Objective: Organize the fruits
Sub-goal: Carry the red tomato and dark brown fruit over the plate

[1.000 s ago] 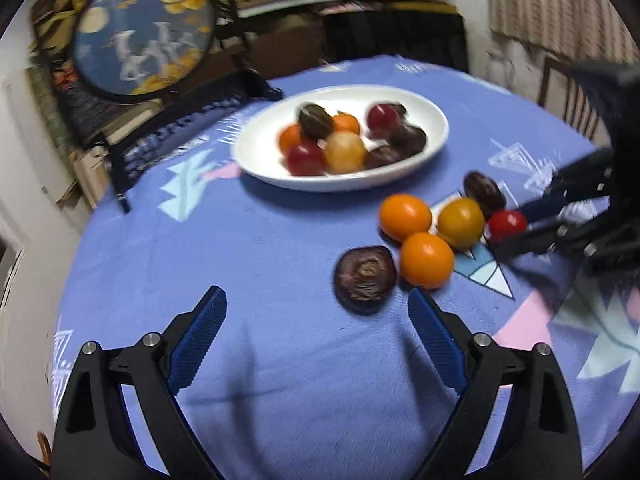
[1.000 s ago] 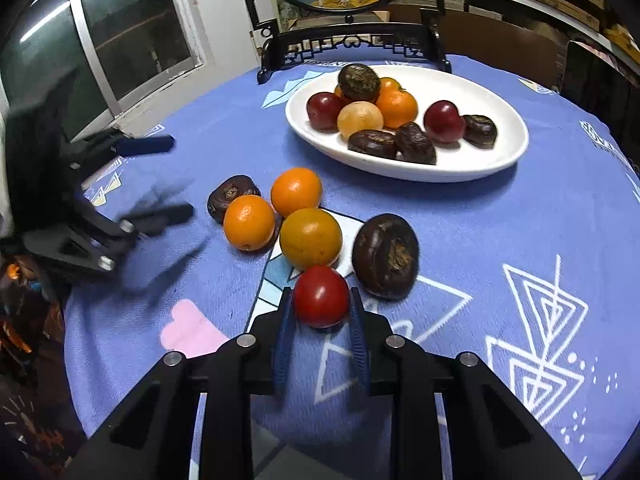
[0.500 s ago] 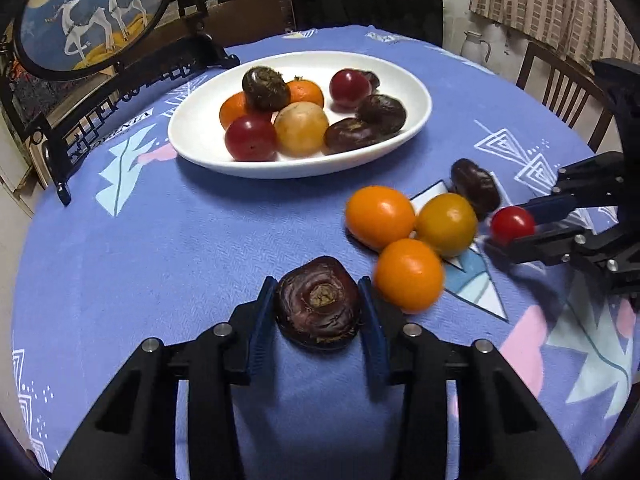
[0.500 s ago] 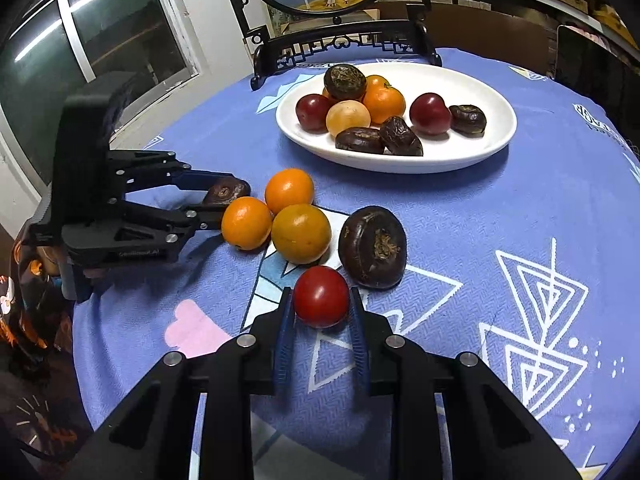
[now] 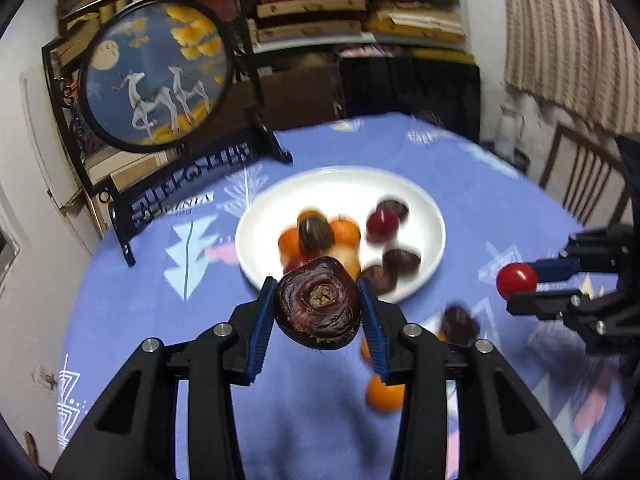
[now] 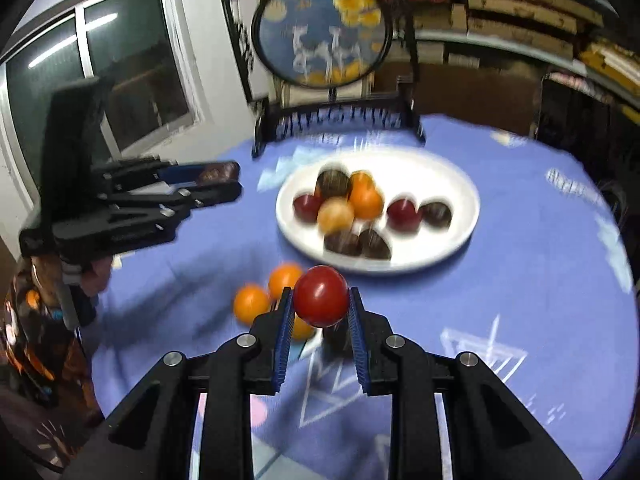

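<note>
1. The left gripper (image 5: 318,306), black plastic with ribbed blue pads (image 5: 262,322), is clamped on a dark fruit (image 5: 318,306) with wrinkled, glossy purple-brown skin and a rough tan scar at its centre. The fruit is held in the air above the table, in front of the near rim of the plate.

2. The right gripper (image 6: 320,300), of the same black frame and ridged blue pads (image 6: 285,334), is closed on a red fruit (image 6: 320,296), smooth, round and shiny. It too is off the cloth, short of the plate's near edge.

3. A white oval plate (image 6: 448,172) of smooth, glazed appearance sits mid-table. It carries a blurred cluster: orange rounds, a pale yellow round, two deep red rounds and several dark, wrinkled pieces.

4. Loose orange fruits (image 6: 252,304) lie together on the cloth near the right gripper's fingers, one partly hidden behind the left pad. In the left wrist view another orange fruit (image 5: 384,398) shows beside the left gripper's right finger, and a small dark fruit (image 5: 460,322) lies near it, blurred.

5. The round table wears a blue cloth (image 5: 140,300) printed with white, pale blue and pink geometric shapes.

6. Behind the plate stands a round screen (image 5: 154,70) in a black ornamental frame, painted with white deer, a moon and yellow leaves on blue.

7. Shelves of flat stacked boxes (image 5: 320,12) line the back wall; a window (image 6: 100,76) shows in the right wrist view.
</note>
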Action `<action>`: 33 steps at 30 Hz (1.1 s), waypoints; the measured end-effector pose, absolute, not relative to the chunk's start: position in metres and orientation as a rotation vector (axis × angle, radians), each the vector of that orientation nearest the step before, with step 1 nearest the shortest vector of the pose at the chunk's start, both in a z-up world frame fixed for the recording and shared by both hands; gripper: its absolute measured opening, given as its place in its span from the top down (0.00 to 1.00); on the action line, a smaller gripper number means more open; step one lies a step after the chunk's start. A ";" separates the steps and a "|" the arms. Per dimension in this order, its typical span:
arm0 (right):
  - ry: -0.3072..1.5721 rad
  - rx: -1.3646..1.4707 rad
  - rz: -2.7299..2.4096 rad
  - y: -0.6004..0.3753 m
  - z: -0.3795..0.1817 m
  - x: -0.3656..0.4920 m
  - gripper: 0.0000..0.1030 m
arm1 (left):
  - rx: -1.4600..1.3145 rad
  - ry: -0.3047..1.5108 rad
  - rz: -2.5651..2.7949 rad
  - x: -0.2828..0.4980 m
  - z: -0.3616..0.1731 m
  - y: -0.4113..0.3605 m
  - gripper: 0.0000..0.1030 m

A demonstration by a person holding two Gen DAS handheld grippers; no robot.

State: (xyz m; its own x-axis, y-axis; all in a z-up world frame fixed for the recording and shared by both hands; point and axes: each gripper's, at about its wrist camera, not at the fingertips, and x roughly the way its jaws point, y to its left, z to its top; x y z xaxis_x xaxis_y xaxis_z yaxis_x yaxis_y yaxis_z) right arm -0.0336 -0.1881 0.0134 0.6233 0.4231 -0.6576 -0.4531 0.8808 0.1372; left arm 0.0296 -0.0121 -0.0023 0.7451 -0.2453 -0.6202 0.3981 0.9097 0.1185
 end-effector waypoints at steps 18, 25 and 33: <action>0.589 0.035 0.491 -0.197 0.061 0.058 0.74 | 0.194 0.623 -0.282 0.116 0.001 -0.054 0.61; 0.595 0.063 0.489 -0.196 0.053 0.085 0.74 | 0.209 0.626 -0.243 0.139 -0.008 -0.062 0.61; 0.604 0.085 0.491 -0.188 0.039 0.111 0.74 | 0.199 0.641 -0.204 0.156 -0.019 -0.056 0.61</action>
